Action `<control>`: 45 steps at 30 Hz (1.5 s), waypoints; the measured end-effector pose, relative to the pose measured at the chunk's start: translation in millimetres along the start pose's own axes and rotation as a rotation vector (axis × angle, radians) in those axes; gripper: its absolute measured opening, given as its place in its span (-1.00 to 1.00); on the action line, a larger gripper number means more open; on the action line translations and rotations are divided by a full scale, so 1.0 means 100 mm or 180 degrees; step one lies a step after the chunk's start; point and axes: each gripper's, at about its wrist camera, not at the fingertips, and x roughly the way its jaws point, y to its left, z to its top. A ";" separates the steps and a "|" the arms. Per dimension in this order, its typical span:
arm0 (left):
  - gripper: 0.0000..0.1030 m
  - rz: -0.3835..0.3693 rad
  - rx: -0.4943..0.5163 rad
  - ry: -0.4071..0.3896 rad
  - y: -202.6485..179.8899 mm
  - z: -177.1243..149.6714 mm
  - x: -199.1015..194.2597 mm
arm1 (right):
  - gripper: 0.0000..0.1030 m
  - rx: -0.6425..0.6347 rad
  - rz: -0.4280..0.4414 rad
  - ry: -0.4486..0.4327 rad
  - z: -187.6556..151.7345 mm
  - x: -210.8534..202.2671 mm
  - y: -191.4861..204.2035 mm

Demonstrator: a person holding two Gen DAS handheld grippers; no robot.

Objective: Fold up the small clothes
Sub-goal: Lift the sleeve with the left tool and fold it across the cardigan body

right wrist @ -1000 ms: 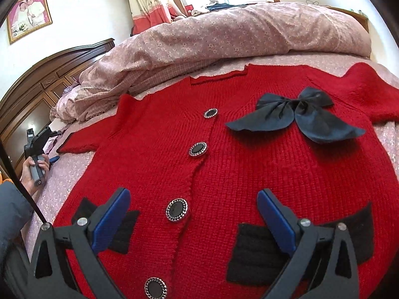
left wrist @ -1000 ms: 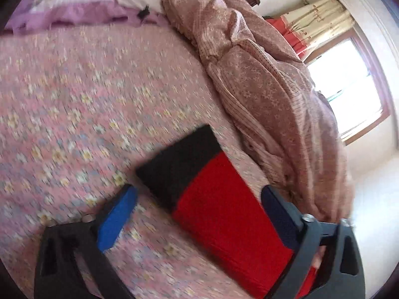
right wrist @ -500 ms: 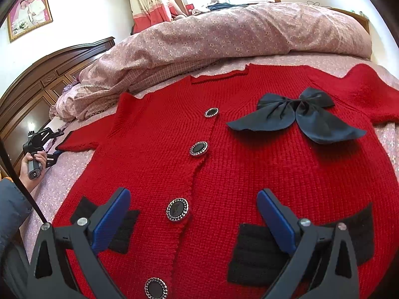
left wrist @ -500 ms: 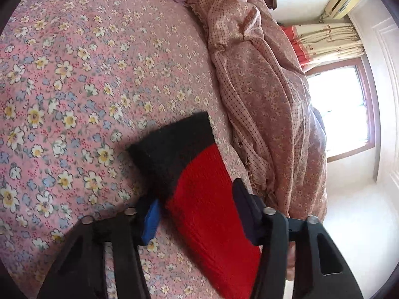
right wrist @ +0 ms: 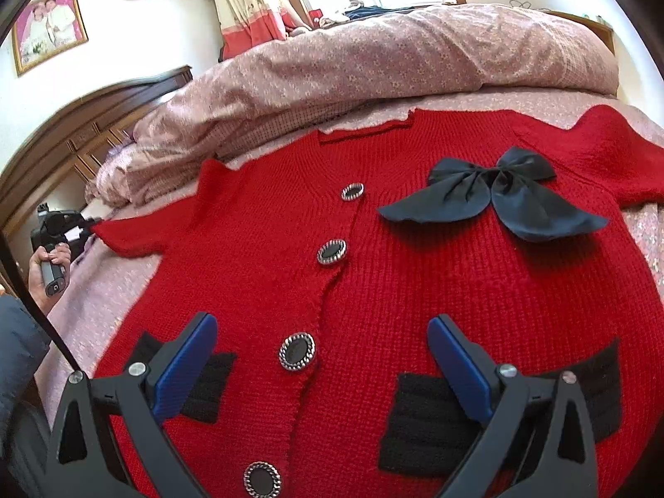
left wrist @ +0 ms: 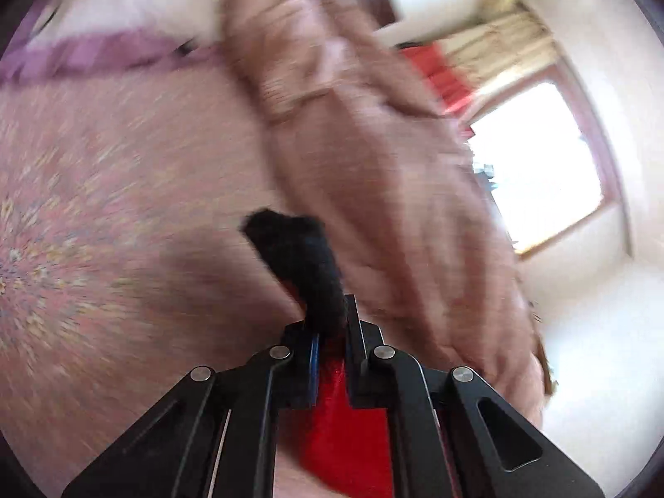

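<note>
A red cardigan (right wrist: pixel 415 274) is spread flat, front up, on the bed (right wrist: pixel 95 286), with its buttons (right wrist: pixel 296 350) fastened down the middle and a black bow (right wrist: pixel 494 195) lying on the chest. The collar is turned toward the rolled quilt (right wrist: pixel 373 62) at the far side, and the hem with its black pocket bands (right wrist: pixel 431 419) lies nearest the right camera. Laid out like this, the garment is judged ready for its sleeves to be brought inward.

The left tool (left wrist: pixel 330 332) is closed on the black cuff (left wrist: pixel 296 257) of one sleeve; the cuff sticks out beyond the pinched fingers and red knit (left wrist: pixel 348 423) trails back under them. The cuff is held off the flowered sheet (left wrist: pixel 103 207), and the left view is heavily smeared, so finer detail cannot be read. In the right view the same tool (right wrist: pixel 62 224) is seen at the tip of the outstretched sleeve (right wrist: pixel 137 236), gripped by the person's hand (right wrist: pixel 52 263). The grip at the very end is probably chosen so the whole sleeve follows when it is carried across the body.

The right tool (right wrist: pixel 323 357) is spread wide, holding nothing, and hangs above the lower front near the third button, between the two pockets. It is likely placed there to pin the body down while the sleeve is folded. The other sleeve (right wrist: pixel 622 153) lies unfolded.
</note>
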 end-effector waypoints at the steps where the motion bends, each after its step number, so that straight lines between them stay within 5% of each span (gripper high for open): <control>1: -0.95 -0.0073 0.0078 -0.0035 -0.18 -0.04 -0.05 | 1.00 0.0053 0.0056 -0.0025 0.04 -0.04 -0.03; 8: -0.95 -0.0539 0.0478 0.0009 -1.48 -0.49 -0.07 | 1.00 0.0348 0.0082 -0.0389 0.43 -0.49 -0.52; 15: -0.95 -0.0899 0.1012 0.0211 -2.75 -1.34 0.19 | 1.00 0.0007 -0.0597 -0.0754 0.76 -1.24 -1.19; 18: -0.95 -0.0930 0.1279 0.0329 -3.10 -1.82 0.37 | 1.00 0.0311 -0.0724 -0.0856 0.70 -1.52 -1.58; 23: -0.95 -0.0931 0.1561 0.0534 -3.37 -2.65 0.63 | 1.00 0.0919 -0.0585 -0.0837 0.57 -1.72 -2.10; 30: -0.95 -0.0942 0.1808 0.0714 -3.59 -3.66 0.86 | 1.00 0.0349 -0.0789 -0.0659 0.57 -1.69 -1.90; 36: -0.95 -0.0849 0.2159 0.0821 -3.69 -4.13 1.01 | 1.00 0.0039 -0.0880 -0.0468 0.54 -1.56 -1.70; 45: -0.94 -0.0655 0.2597 0.1057 -3.50 -4.60 1.27 | 1.00 0.0143 -0.0818 -0.0383 0.55 -1.47 -1.72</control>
